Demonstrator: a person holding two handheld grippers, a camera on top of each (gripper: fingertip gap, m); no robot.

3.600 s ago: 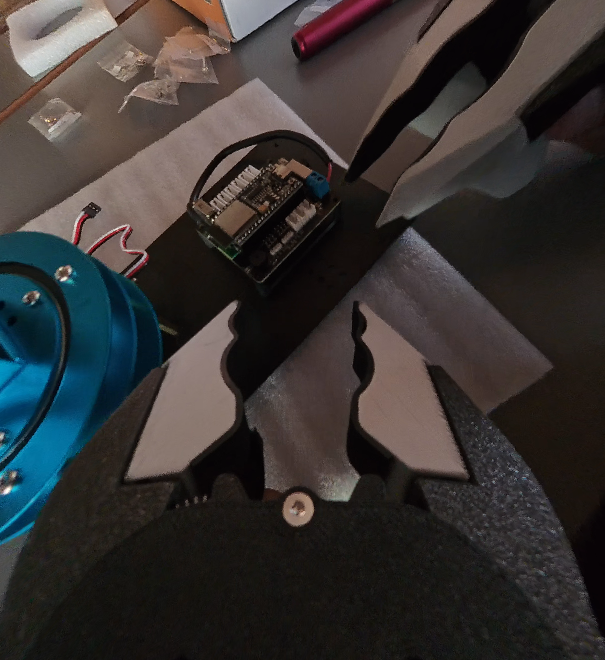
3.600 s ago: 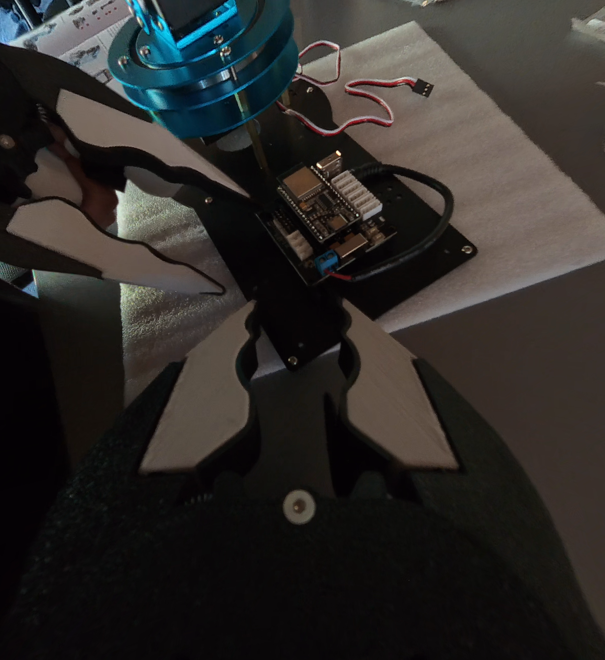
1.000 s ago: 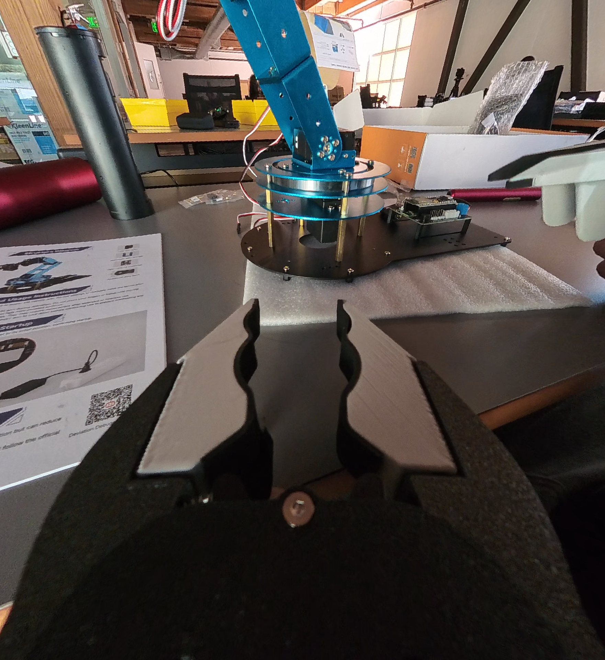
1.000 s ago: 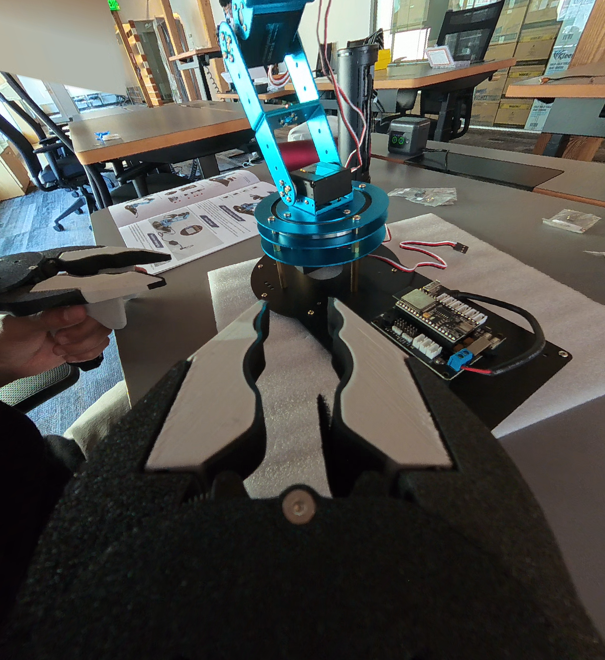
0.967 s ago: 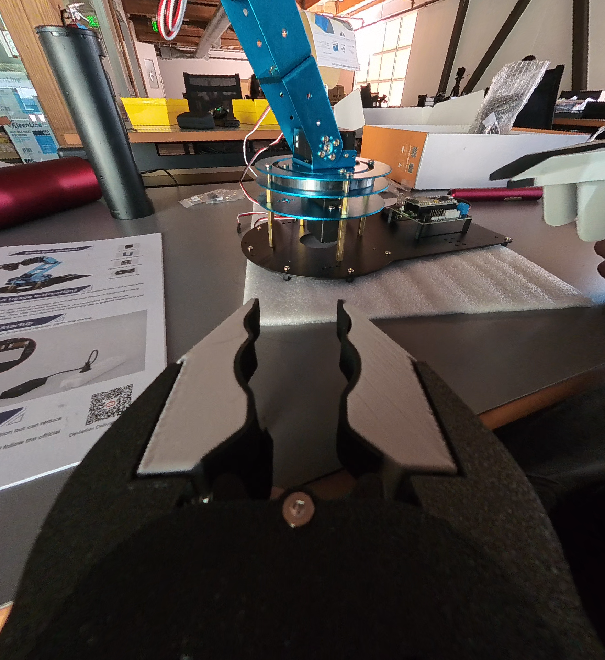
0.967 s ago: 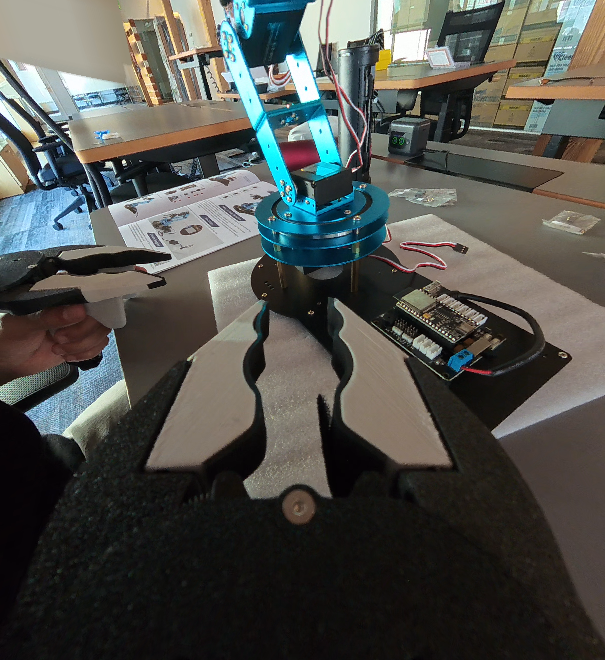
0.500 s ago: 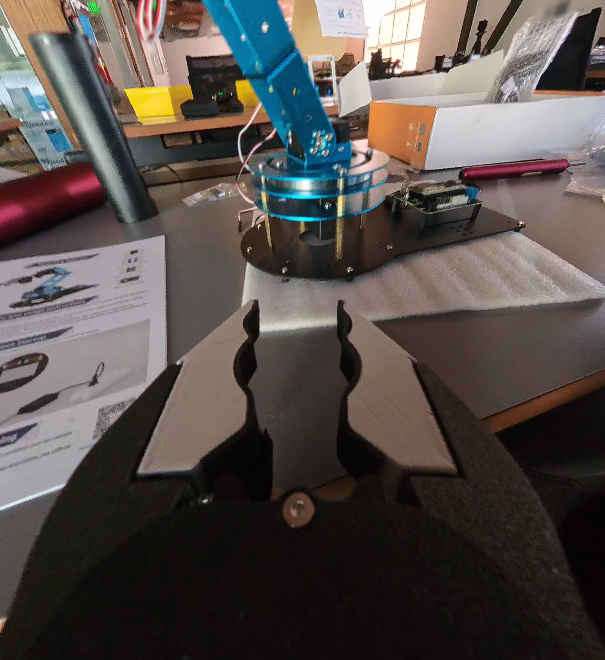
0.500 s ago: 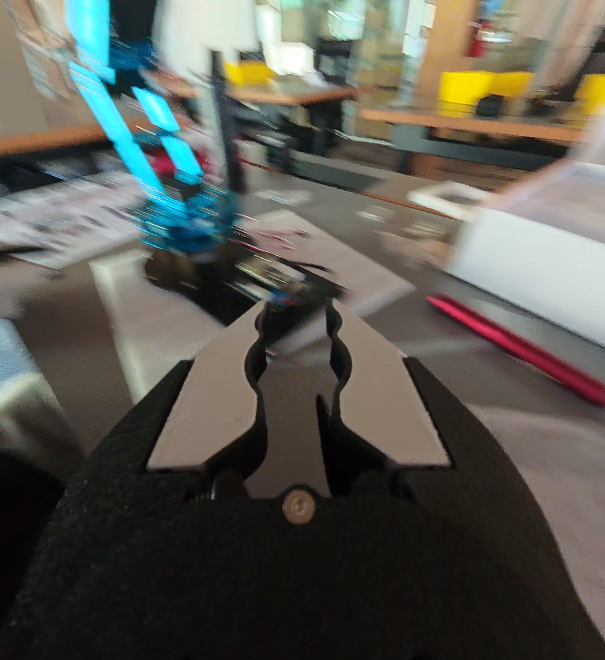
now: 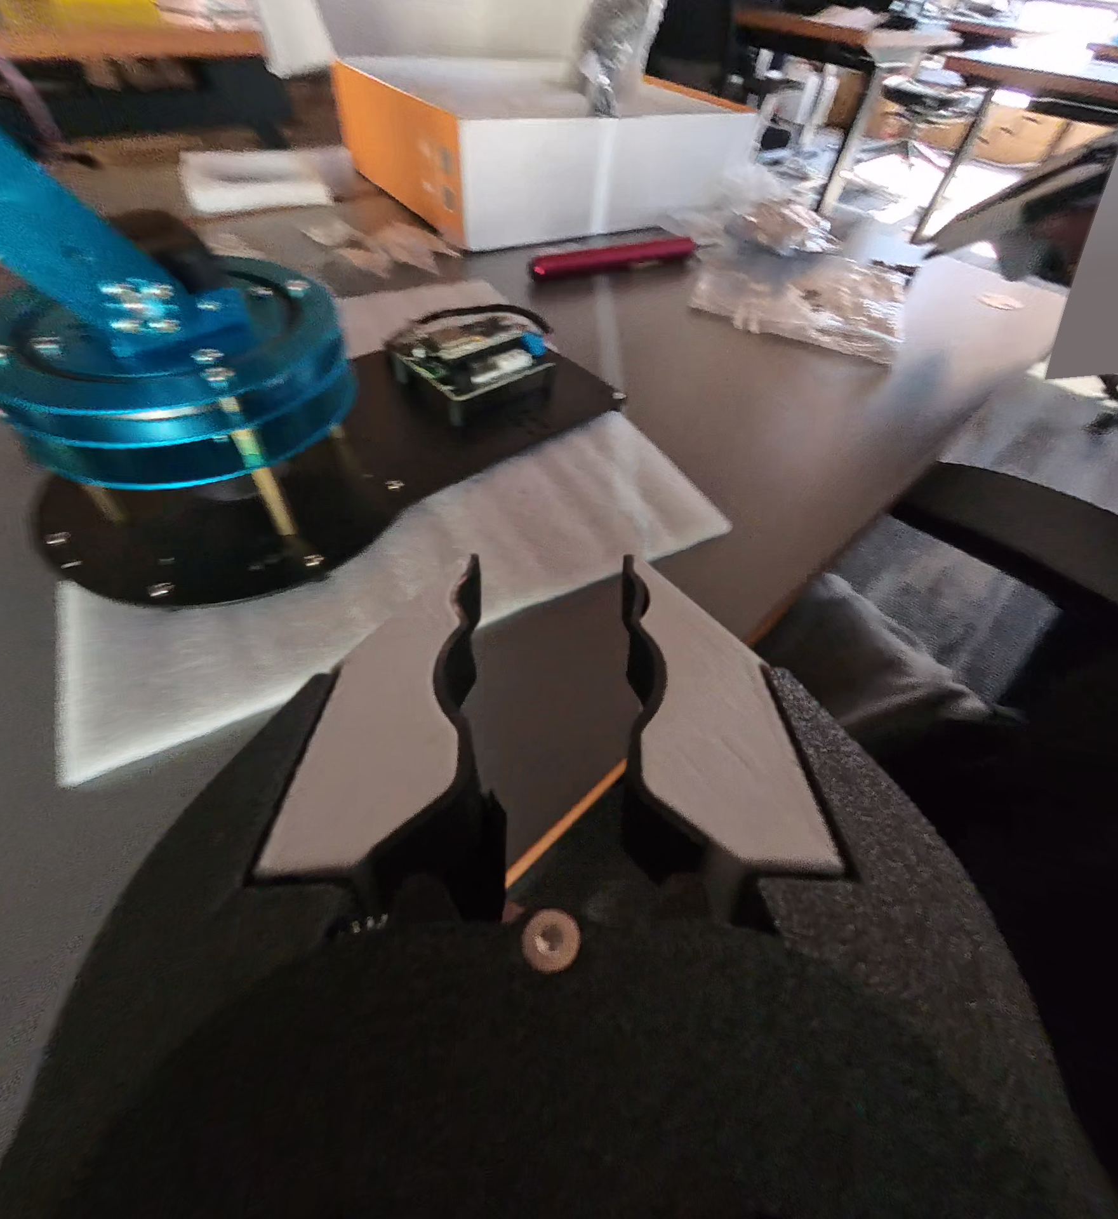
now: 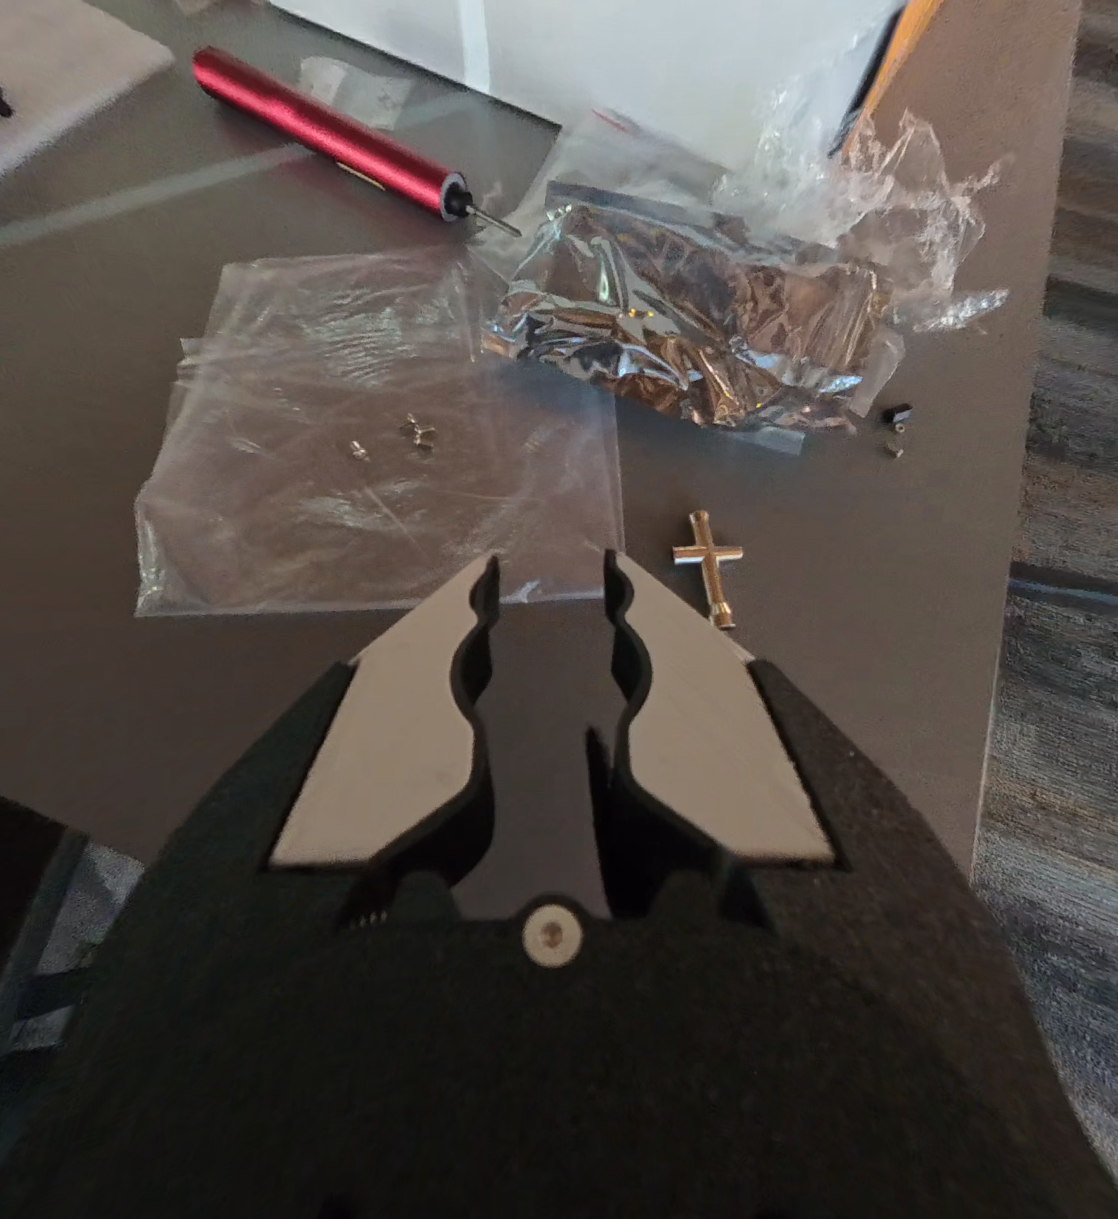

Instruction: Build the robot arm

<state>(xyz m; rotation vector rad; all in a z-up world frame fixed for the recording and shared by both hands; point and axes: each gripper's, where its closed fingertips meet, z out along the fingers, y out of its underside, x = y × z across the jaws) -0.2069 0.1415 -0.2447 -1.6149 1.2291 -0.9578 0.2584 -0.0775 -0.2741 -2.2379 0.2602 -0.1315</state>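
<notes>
The left gripper point(image 9: 548, 567) is hovering over the near edge of the grey table point(image 9: 760, 422), its fingers spread apart with nothing between them. Half a second ago it was facing the blue robot arm point(image 9: 48, 237) squarely; now that arm and its blue round base point(image 9: 154, 389) are sitting off to the left, blurred. The black plate point(image 9: 411, 435) with the circuit board point(image 9: 477, 363) is lying on the white foam sheet point(image 9: 543, 501) just ahead. The paper manual has gone out of view, and the orange and white box point(image 9: 529, 165) and red screwdriver point(image 9: 612, 256) are showing farther back.

The right gripper point(image 10: 548, 567) is pointing down at another part of the table, fingers parted and empty. A moment ago its view was a blur across the robot arm; now it is hovering just short of a clear plastic bag point(image 10: 378, 429) holding a few small screws point(image 10: 417, 432). A small metal cross wrench point(image 10: 709, 567) is lying just beside the right finger. A crumpled silver bag point(image 10: 688, 316) is lying beyond.
</notes>
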